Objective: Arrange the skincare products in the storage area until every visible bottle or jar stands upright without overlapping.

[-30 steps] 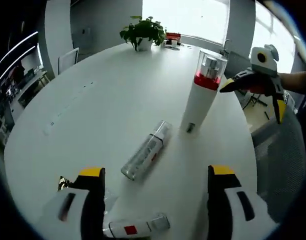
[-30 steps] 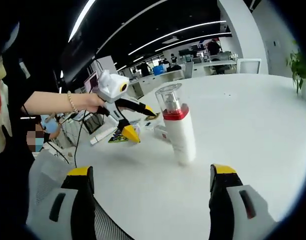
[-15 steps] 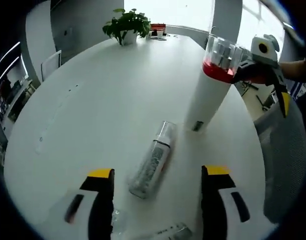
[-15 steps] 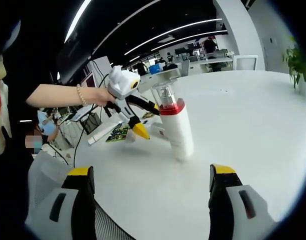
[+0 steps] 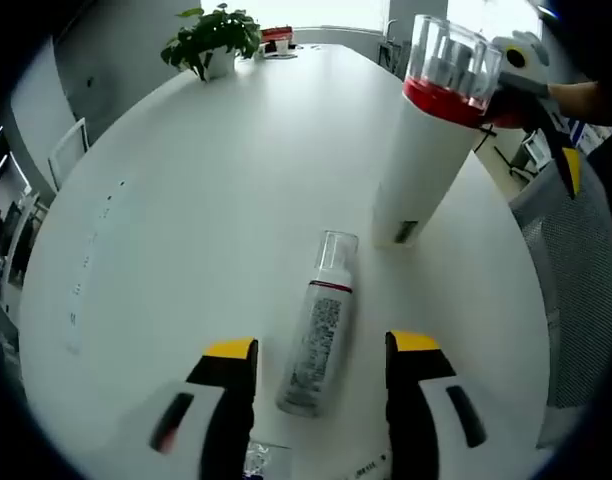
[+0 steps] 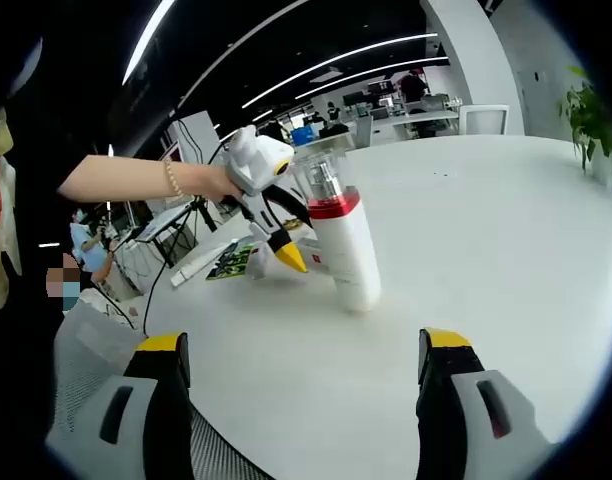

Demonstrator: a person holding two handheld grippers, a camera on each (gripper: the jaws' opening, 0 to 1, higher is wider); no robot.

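**One bottle upright, one lying on the round white table**

In the left gripper view, the left gripper point(image 5: 321, 350) is spread open at bottom centre, straddling a clear cylindrical bottle with a transparent cap point(image 5: 318, 325) lying on the white round table point(image 5: 186, 200). Upper right stands a tall white bottle with a red band and clear cap point(image 5: 431, 140), upright. In the right gripper view, the right gripper point(image 6: 301, 350) is open, holding nothing, low in frame. A potted green plant point(image 5: 211, 35) sits upper left.
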